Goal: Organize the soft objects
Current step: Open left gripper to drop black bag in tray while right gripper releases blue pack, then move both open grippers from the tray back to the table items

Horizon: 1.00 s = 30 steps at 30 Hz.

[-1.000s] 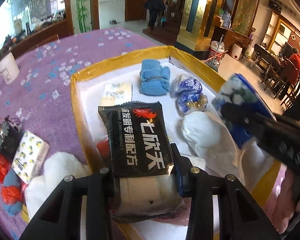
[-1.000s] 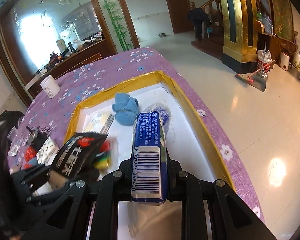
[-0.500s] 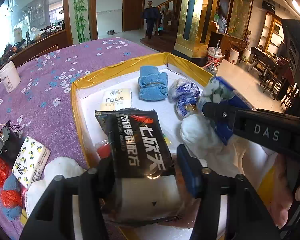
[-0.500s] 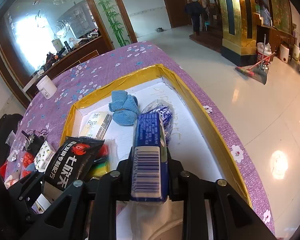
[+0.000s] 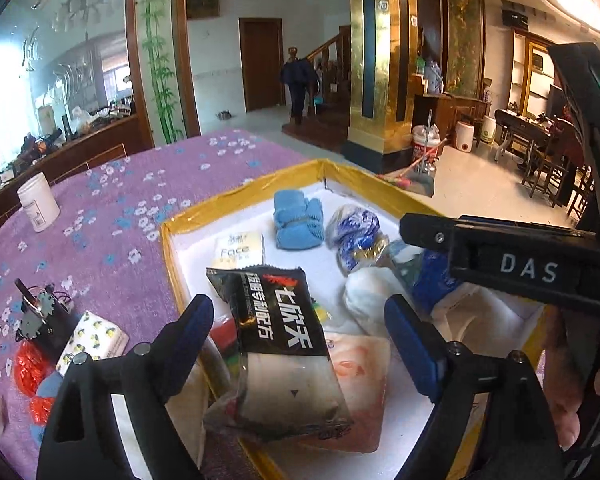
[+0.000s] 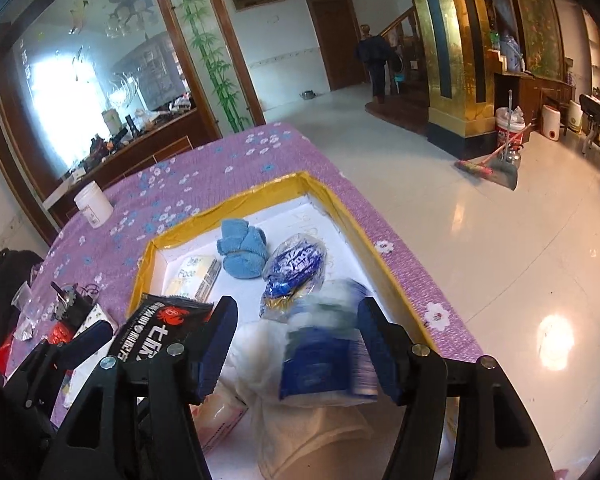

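My left gripper (image 5: pixel 300 328) is open over the near end of the yellow-rimmed white tray (image 5: pixel 228 196). A black snack packet (image 5: pixel 284 344) lies loose between its fingers on a pink pack (image 5: pixel 360 380). My right gripper (image 6: pixel 296 332) is open; a blue tissue pack (image 6: pixel 324 356) sits blurred between its fingers on a white cloth (image 6: pixel 300 420). The tray (image 6: pixel 340 208) also holds a blue towel (image 5: pixel 298 222), a blue-white bag (image 5: pixel 354 236) and a "Face" tissue pack (image 5: pixel 240 246).
On the purple flowered tablecloth (image 5: pixel 112 208) left of the tray lie a lemon-print tissue pack (image 5: pixel 94 342), red and blue items (image 5: pixel 30 368) and a black object (image 5: pixel 40 312). A white jar (image 5: pixel 38 202) stands further back. The table's right edge drops to a tiled floor (image 6: pixel 500 240).
Both grippers opened. The black packet dropped from the left gripper onto the tray's contents; the blue tissue pack left the right gripper's grip and tipped down.
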Each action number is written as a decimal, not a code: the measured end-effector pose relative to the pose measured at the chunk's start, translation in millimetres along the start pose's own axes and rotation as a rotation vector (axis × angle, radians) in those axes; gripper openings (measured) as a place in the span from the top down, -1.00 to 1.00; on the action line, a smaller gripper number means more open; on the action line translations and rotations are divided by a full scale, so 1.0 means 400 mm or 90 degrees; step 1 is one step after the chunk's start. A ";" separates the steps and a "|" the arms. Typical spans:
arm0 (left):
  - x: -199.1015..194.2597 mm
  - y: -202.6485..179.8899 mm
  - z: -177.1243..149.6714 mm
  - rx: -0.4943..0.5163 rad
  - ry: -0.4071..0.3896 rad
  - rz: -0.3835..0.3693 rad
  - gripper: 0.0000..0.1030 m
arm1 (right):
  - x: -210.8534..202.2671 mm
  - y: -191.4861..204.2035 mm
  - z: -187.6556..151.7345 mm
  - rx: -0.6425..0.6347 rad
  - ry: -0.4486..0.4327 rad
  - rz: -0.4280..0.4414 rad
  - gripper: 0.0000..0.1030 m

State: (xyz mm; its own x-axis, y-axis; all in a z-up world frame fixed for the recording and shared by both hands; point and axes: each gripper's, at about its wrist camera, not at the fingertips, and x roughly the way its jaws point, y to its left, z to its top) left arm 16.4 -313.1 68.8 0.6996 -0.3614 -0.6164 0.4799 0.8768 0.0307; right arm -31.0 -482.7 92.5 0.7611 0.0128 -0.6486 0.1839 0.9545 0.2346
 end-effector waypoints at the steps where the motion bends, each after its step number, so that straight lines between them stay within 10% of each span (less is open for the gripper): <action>1: -0.004 0.000 -0.001 -0.002 -0.005 0.001 -0.70 | -0.007 0.001 0.000 0.000 -0.005 0.000 -0.32; 30: -0.144 0.023 0.019 -0.034 -0.035 -0.002 -0.85 | -0.161 0.016 -0.045 -0.007 -0.048 0.006 -0.49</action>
State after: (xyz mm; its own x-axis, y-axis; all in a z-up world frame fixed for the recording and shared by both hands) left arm -15.5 -286.4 110.7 0.7275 -0.3795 -0.5716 0.4540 0.8909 -0.0137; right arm -90.0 -472.2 122.7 0.8077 -0.0006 -0.5896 0.1705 0.9575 0.2326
